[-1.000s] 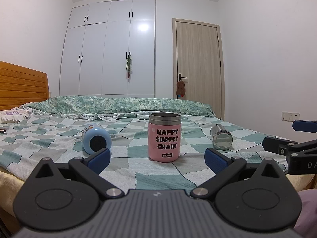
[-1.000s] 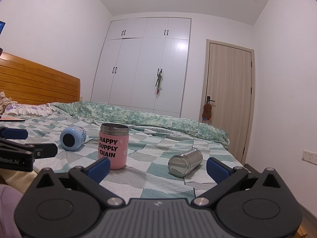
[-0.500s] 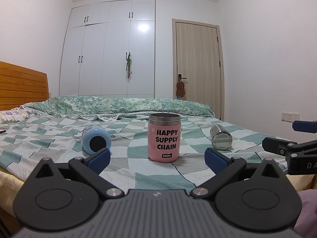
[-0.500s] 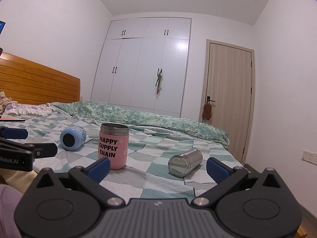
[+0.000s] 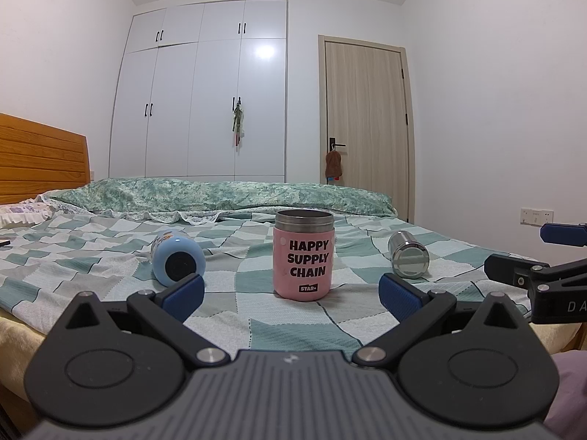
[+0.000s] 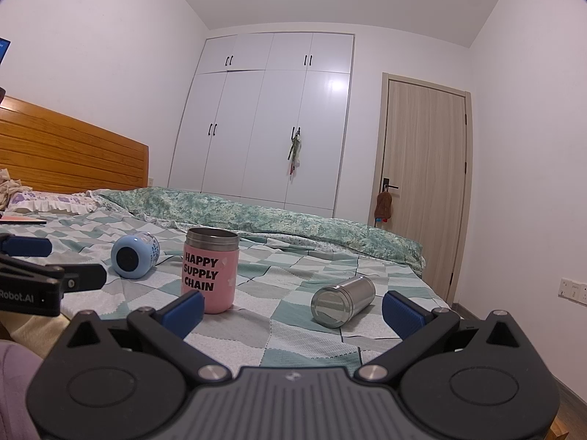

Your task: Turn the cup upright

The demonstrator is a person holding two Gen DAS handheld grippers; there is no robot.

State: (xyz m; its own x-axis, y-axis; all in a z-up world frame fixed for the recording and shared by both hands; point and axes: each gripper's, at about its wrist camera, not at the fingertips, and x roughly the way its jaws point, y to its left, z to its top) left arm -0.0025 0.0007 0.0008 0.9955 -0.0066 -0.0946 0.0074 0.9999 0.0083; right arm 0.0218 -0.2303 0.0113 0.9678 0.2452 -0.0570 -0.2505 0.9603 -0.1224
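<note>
A pink cup (image 5: 303, 255) (image 6: 210, 269) printed "HAPPY SUPPLY CHAIN" stands upright in the middle of the bed. A light blue cup (image 5: 177, 262) (image 6: 134, 254) lies on its side to its left, base towards me. A steel cup (image 5: 409, 255) (image 6: 342, 301) lies on its side to its right. My left gripper (image 5: 291, 295) is open and empty, short of the pink cup. My right gripper (image 6: 292, 311) is open and empty, short of the steel cup. Each gripper shows at the edge of the other's view.
The cups lie on a green and white checked bedspread (image 5: 110, 253). A rolled green quilt (image 5: 220, 196) lies across the far side. A wooden headboard (image 6: 69, 154) is at the left. A white wardrobe (image 5: 205, 91) and a door (image 5: 367, 128) are behind.
</note>
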